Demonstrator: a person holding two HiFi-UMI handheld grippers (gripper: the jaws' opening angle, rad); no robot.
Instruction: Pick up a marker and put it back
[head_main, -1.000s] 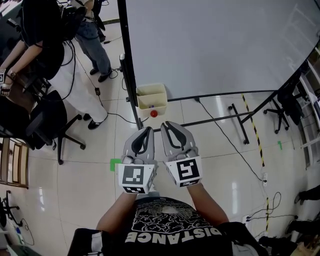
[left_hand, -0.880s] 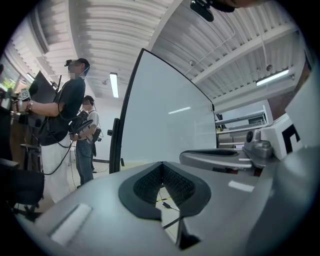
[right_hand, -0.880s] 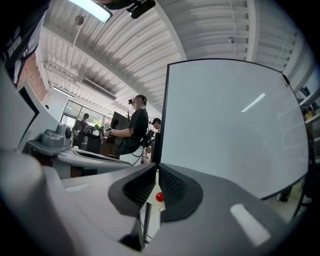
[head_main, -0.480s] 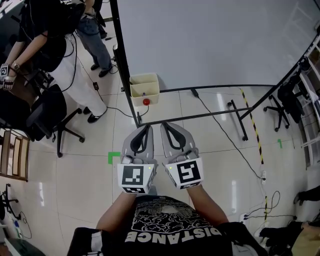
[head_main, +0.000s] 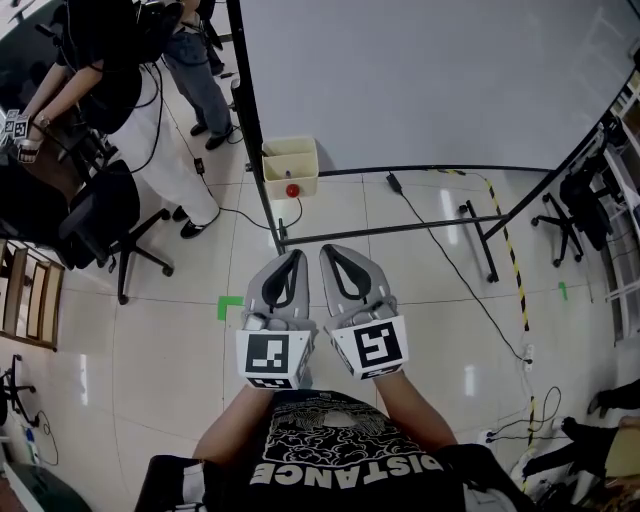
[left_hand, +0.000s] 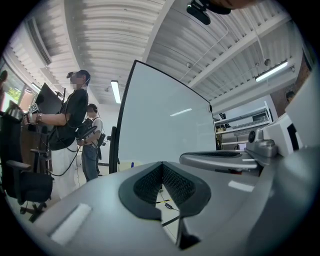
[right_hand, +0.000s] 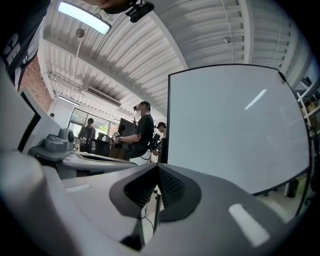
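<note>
**A:** Where are our tools, and what do they carry?

**B:** We hold both level in front of our chest, side by side, pointing at the far whiteboard (head_main: 420, 80). The left tool (head_main: 295, 260) has its jaws pressed together with nothing between them. The right tool (head_main: 328, 254) is the same, closed tip to tip and empty.

**A:** And the marker?

**B:** Neither tool has it. A cream box (head_main: 273, 182) hangs at the board's lower left corner, far from us, with a round red thing (head_main: 292, 189) on its front. In the left gripper view a small blue sliver (left_hand: 132, 164) shows at that corner. We think it may be the marker, but it is too small to be sure.

**A:** Why are the tools shut and empty?

**B:** We judge they are only being carried. That fits either walking up to fetch the marker or having put it back in the box.

**A:** What do things look like?

**B:** The tools are smooth grey plastic shells with black ribbed pads that meet in a V. Each has a cube with black-and-white squares at its back. The board is pale and glossy in a thin black metal frame. The floor (head_main: 420, 300) is shiny pale tile.
</note>
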